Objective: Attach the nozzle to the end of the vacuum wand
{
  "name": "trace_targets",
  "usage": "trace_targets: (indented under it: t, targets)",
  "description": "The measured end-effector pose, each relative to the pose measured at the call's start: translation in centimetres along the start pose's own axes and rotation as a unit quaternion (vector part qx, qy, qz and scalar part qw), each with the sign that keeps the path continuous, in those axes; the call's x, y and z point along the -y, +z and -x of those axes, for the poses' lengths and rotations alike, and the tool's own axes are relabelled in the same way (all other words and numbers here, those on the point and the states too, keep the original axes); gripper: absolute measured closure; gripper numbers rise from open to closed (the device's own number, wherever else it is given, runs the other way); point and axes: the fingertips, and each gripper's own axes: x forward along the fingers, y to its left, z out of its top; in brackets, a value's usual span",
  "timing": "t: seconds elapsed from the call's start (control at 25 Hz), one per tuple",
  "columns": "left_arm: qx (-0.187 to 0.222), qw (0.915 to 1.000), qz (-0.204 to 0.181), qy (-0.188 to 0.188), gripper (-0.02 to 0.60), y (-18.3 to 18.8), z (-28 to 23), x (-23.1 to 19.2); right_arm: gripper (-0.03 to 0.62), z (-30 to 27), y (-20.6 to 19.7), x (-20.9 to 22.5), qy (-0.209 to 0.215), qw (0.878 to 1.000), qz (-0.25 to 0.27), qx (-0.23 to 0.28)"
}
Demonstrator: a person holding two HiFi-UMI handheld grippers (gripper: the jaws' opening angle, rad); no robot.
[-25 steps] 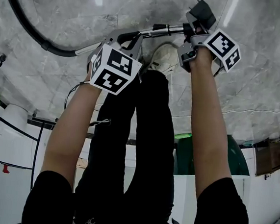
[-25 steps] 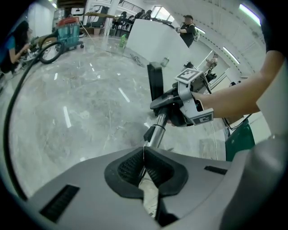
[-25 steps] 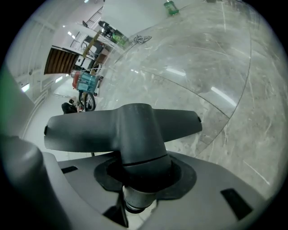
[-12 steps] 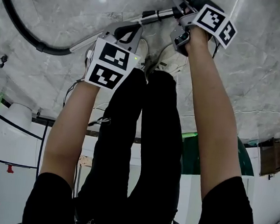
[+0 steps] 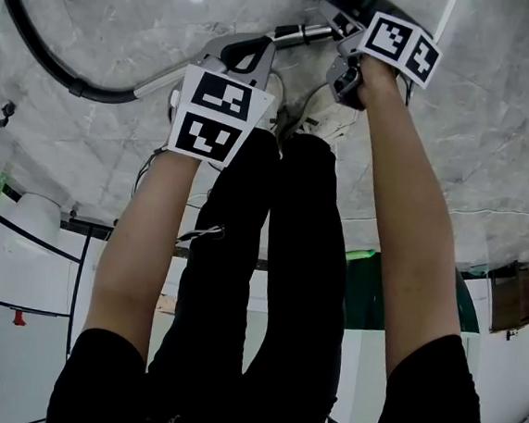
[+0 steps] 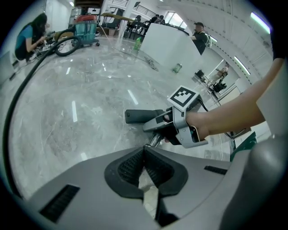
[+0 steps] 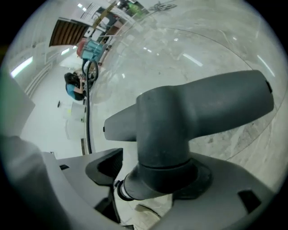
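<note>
Grey marble floor (image 5: 492, 163) fills the head view, with white wall panels along its edge. The person stands over it in black trousers (image 5: 267, 281), one pale shoe (image 5: 325, 119) showing between the two tools.

Both bare forearms reach straight out and down, nearly parallel, from short black sleeves. The left forearm (image 5: 151, 232) ends at a marker cube (image 5: 213, 117) that faces the camera. The right forearm (image 5: 412, 220) reaches further, and its cube (image 5: 401, 47) sits near the top edge.

A black hose (image 5: 103, 97) curves across the floor and runs into the vacuum wand (image 5: 300, 35). The wand passes under the left tool, and its shiny metal tube points toward the right one.

The left gripper (image 6: 145, 150) has its fingers pressed together, tips meeting, with only a sliver of floor showing behind the pads. The metal tube comes out just beyond those tips. Whether they nip a part of the wand cannot be told.

The right gripper (image 7: 157, 164) has just been spreading its fingers, and they stand wide. The grey T-shaped nozzle (image 7: 198, 108) has its round neck between them. A gap shows between the neck and the left pad, while the collar lies against the other side. The nozzle sits at the far end of the tube, and a ring of metal glints at the neck's mouth. Whether it is fully seated cannot be seen.
</note>
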Motion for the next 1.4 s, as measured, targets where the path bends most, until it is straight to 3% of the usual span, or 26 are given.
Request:
trace_targets:
  t: [0.04, 0.08, 0.2, 0.28, 0.36, 0.4, 0.44, 0.48, 0.72, 1.0, 1.2, 1.4]
  targets:
    - [0.001, 1.0000, 0.003, 0.003, 0.569, 0.2, 0.1, 0.0, 0.240, 0.0, -0.3, -0.2, -0.011, 1.000, 0.016, -0.004]
    - [0.002, 1.0000, 0.004, 0.005, 0.569, 0.3, 0.2, 0.1, 0.217, 0.2, -0.7, -0.1, -0.025, 0.999, 0.026, -0.008]
    - [0.005, 0.9999, -0.001, 0.010, 0.569, 1.3, 0.8, 0.6, 0.215, 1.9, -0.7, 0.5, -0.055, 0.998, 0.035, -0.003]
    - [0.006, 0.9998, -0.003, 0.019, 0.569, 2.0, 1.6, 0.8, 0.216, 3.9, -1.0, 0.0, -0.052, 0.998, 0.042, 0.000]
    - [0.008, 0.9994, 0.000, 0.032, 0.569, 2.7, 2.8, 0.8, 0.218, 6.5, -1.3, -1.4, -0.049, 0.996, 0.073, 0.008]
    - [0.011, 0.9992, 0.003, 0.040, 0.569, 3.2, 3.5, 0.9, 0.250, 8.3, -1.1, -2.2, -0.063, 0.993, 0.101, 0.022]
    - [0.013, 0.9988, 0.008, 0.046, 0.569, 3.7, 4.3, 1.0, 0.438, 10.3, -0.7, -3.0, -0.088, 0.986, 0.134, 0.043]
    - [0.016, 0.9986, 0.013, 0.049, 0.569, 4.2, 5.1, 1.4, 0.574, 12.3, -0.2, -3.8, -0.113, 0.977, 0.167, 0.067]
    - [0.025, 0.9973, 0.048, 0.049, 0.572, 7.8, 11.9, 5.8, 0.576, 24.6, 1.7, -12.5, -0.139, 0.937, 0.257, 0.191]
    - [0.110, 0.9898, 0.043, 0.080, 0.572, 16.2, 26.4, 12.0, 0.580, 41.9, 1.7, -24.8, -0.127, 0.881, 0.328, 0.315]
    - [0.217, 0.9715, 0.022, 0.093, 0.574, 26.1, 39.2, 16.1, 0.580, 55.2, 3.6, -35.9, -0.094, 0.835, 0.339, 0.424]
    - [0.294, 0.9514, -0.005, 0.090, 0.574, 32.7, 52.6, 22.5, 0.580, 67.3, 2.5, -44.8, -0.075, 0.805, 0.325, 0.490]
